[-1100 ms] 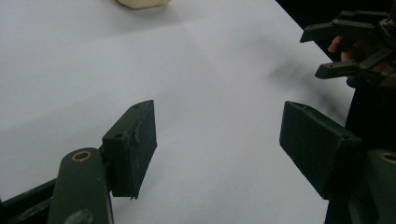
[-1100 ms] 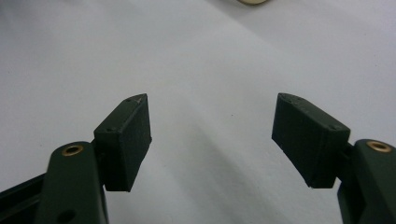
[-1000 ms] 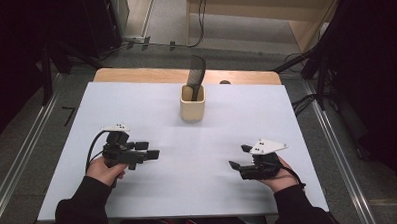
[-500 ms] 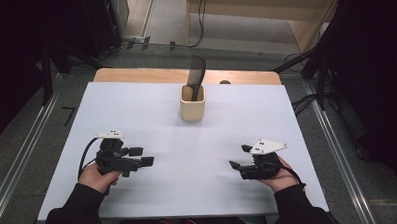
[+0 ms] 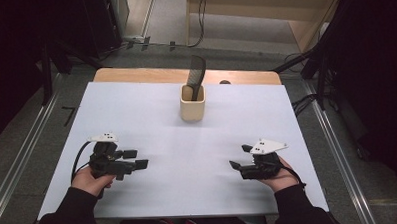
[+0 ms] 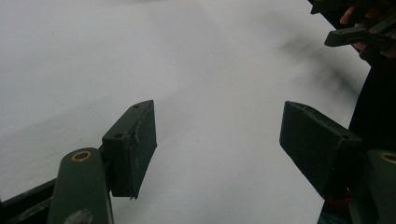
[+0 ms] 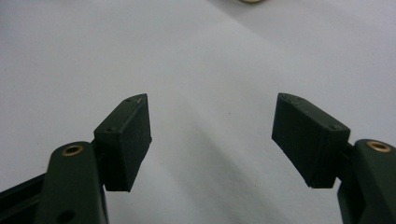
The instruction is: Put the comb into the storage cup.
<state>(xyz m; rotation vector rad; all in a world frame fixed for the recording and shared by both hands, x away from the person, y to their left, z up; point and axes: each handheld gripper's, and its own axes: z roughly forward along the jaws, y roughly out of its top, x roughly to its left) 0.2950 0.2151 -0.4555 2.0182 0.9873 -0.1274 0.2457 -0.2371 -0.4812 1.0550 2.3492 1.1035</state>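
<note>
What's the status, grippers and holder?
Left gripper open, empty, low over white table. Right gripper open, empty, near the front edge. Beige square holder with black slotted spatula upright, untouched, far side. Nothing between.

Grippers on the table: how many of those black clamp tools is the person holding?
2. The left gripper is in the hand at the table's near left; the right gripper is in the hand at the near right. Both have jaws spread and hold nothing.
</note>
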